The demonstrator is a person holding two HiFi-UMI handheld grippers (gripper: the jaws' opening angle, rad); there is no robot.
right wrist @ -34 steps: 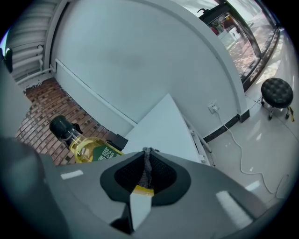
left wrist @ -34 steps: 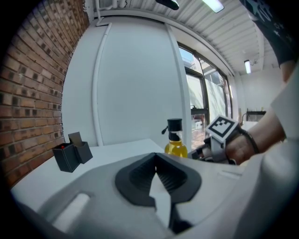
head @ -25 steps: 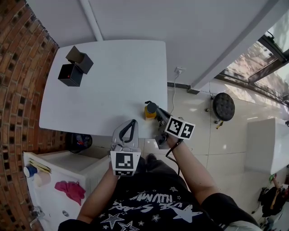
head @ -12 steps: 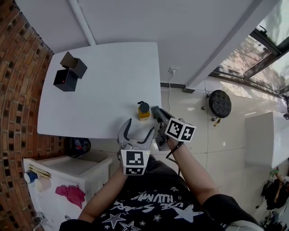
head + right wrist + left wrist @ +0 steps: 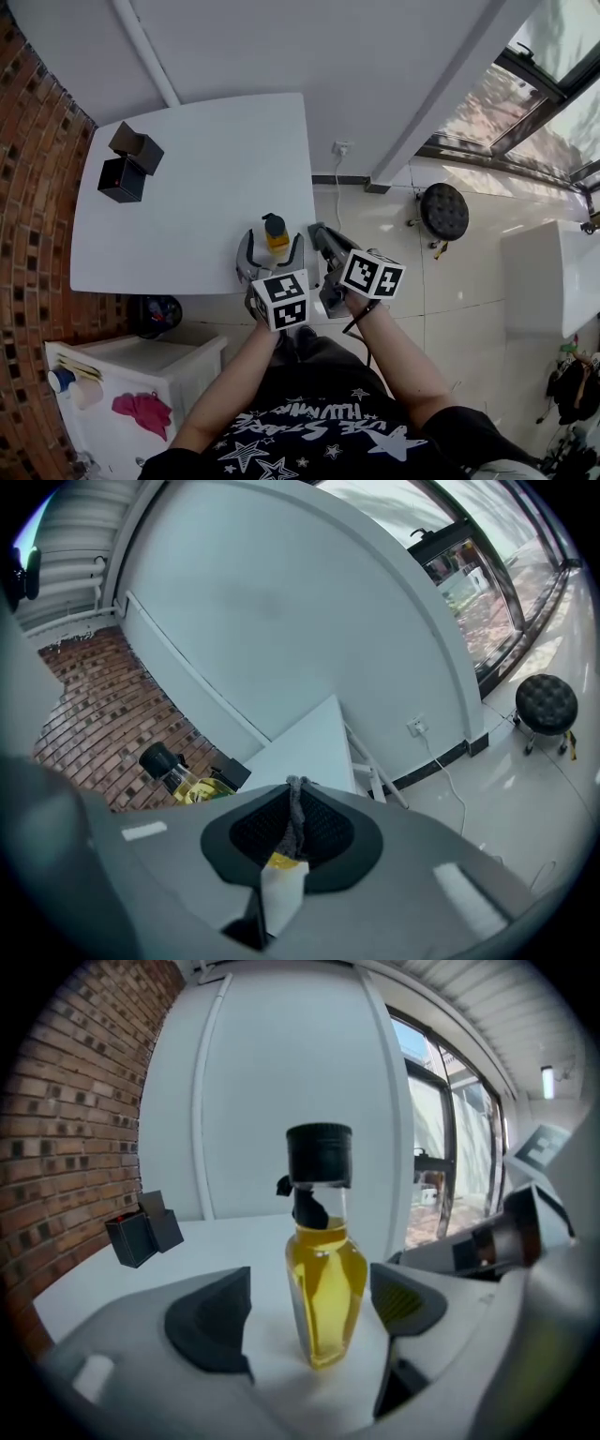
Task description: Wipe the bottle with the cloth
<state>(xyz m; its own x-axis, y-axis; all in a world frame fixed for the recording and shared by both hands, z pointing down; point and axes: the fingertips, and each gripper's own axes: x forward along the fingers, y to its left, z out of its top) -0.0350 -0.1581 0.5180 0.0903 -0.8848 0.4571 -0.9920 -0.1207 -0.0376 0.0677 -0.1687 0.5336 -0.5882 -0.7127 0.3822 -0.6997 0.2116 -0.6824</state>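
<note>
A small glass bottle (image 5: 277, 242) of yellow liquid with a black cap stands upright near the white table's (image 5: 187, 197) front right corner. My left gripper (image 5: 270, 257) is open and straddles it. In the left gripper view the bottle (image 5: 324, 1283) stands between the two dark pads (image 5: 214, 1321), with a gap on each side. These jaws have just been opening. My right gripper (image 5: 319, 234) hangs just right of the bottle, past the table's edge. It is shut on a thin grey cloth (image 5: 295, 819) that carries a pale tag (image 5: 279, 885).
Two black boxes (image 5: 127, 164) sit at the table's far left, also seen as black boxes (image 5: 142, 1230) in the left gripper view. A brick wall (image 5: 28, 187) runs along the left. A white cabinet (image 5: 131, 375) stands below the table's front edge, and a black stool (image 5: 441, 211) is on the tiled floor at right.
The left gripper was shut and in front of the table's edge. It has opened, moved right and forward, and now has the bottle between its jaws. The right gripper still holds the cloth.
</note>
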